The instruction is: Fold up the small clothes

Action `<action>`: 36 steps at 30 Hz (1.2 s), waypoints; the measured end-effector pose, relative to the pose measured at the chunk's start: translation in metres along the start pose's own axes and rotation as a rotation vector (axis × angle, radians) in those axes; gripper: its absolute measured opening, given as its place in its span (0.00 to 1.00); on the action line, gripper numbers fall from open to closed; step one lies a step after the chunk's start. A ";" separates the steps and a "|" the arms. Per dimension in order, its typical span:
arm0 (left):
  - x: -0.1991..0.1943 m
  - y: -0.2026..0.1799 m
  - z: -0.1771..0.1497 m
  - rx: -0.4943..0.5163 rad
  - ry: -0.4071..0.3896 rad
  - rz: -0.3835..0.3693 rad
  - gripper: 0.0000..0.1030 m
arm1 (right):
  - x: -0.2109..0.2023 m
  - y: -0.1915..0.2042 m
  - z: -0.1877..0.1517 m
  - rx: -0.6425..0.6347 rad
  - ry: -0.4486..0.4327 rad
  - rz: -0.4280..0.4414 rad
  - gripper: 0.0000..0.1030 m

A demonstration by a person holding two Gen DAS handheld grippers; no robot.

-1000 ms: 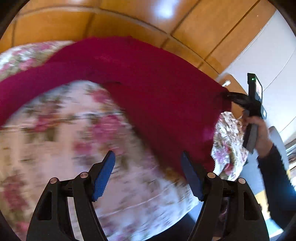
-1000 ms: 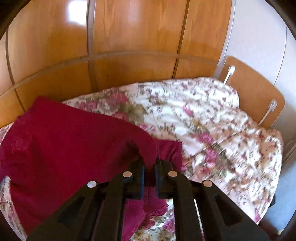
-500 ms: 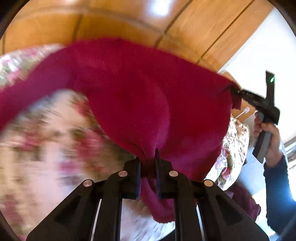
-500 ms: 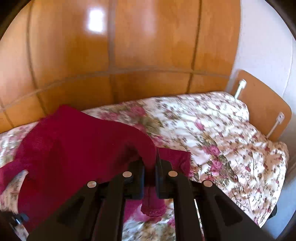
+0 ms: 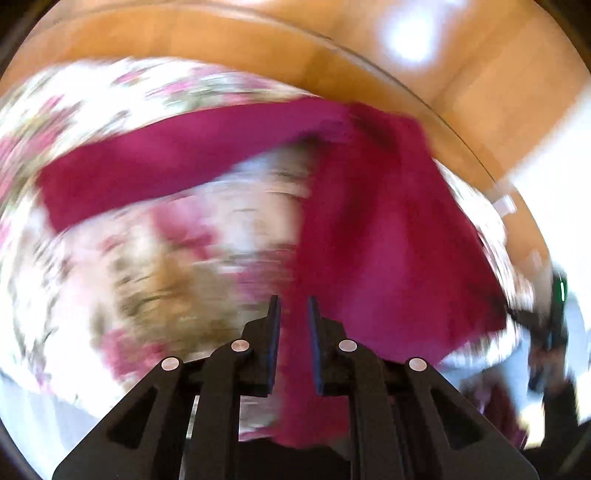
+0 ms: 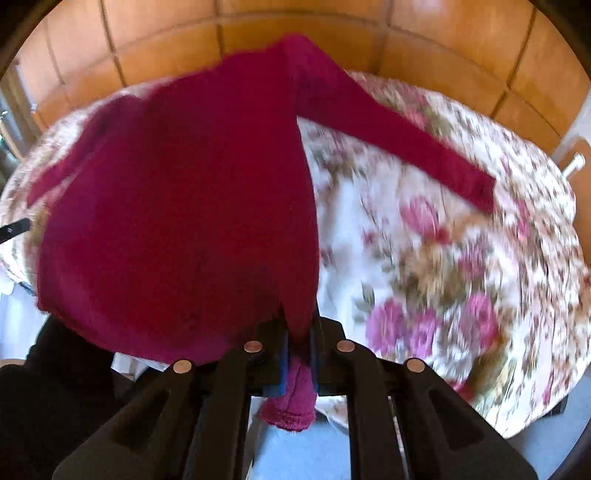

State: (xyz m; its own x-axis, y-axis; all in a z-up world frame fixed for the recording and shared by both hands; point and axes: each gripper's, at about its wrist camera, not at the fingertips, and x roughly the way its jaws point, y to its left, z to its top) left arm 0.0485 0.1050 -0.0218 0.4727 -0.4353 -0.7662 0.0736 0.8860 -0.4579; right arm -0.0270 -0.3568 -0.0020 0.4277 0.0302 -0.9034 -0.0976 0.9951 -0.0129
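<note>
A dark red long-sleeved sweater (image 6: 177, 221) is held up over a floral bedspread (image 6: 443, 258). My right gripper (image 6: 299, 332) is shut on one bottom corner of it. One sleeve (image 6: 399, 144) stretches out to the right over the bed. My left gripper (image 5: 293, 314) is shut on the other bottom corner of the sweater (image 5: 388, 240), with a sleeve (image 5: 166, 166) trailing left. The left wrist view is blurred by motion. The right gripper (image 5: 546, 325) shows faintly at that view's right edge.
A glossy wooden wall (image 6: 332, 33) stands behind the bed. A wooden board with white hooks (image 6: 574, 160) is at the far right. The person's dark sleeve (image 6: 55, 387) is at the lower left of the right wrist view. Pale blue floor (image 6: 314, 454) lies below the bed edge.
My left gripper closed on the sweater's edge. Both grippers then pulled back and lifted, so the sweater now hangs spread between them with its sleeves out.
</note>
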 end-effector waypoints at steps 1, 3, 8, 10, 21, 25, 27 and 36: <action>-0.001 0.011 0.002 -0.062 -0.019 0.010 0.41 | 0.004 -0.001 0.001 0.004 0.014 -0.023 0.25; -0.012 0.044 0.006 -0.207 -0.086 0.056 0.72 | 0.001 -0.003 0.007 0.011 0.004 -0.053 0.62; -0.041 0.107 0.030 -0.401 -0.229 0.284 0.74 | -0.017 0.010 0.034 -0.009 -0.116 -0.097 0.75; -0.041 0.129 0.039 -0.459 -0.224 0.332 0.74 | -0.017 0.022 0.048 -0.030 -0.146 -0.076 0.76; 0.001 0.138 0.073 -0.262 -0.209 0.461 0.14 | 0.027 0.154 0.138 -0.244 -0.170 0.118 0.76; -0.017 0.135 0.072 -0.219 -0.275 0.414 0.01 | 0.052 0.192 0.197 -0.233 -0.166 0.205 0.74; -0.031 0.129 0.068 -0.197 -0.323 0.387 0.01 | 0.064 0.209 0.228 -0.209 -0.148 0.230 0.72; -0.080 0.124 0.058 -0.190 -0.447 0.357 0.01 | 0.153 0.280 0.345 -0.142 0.027 0.137 0.66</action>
State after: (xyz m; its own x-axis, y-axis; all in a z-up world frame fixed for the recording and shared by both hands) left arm 0.0707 0.2592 0.0092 0.7655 0.0298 -0.6427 -0.2964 0.9029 -0.3112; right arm 0.3213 -0.0413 0.0036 0.3776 0.1600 -0.9120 -0.2798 0.9586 0.0524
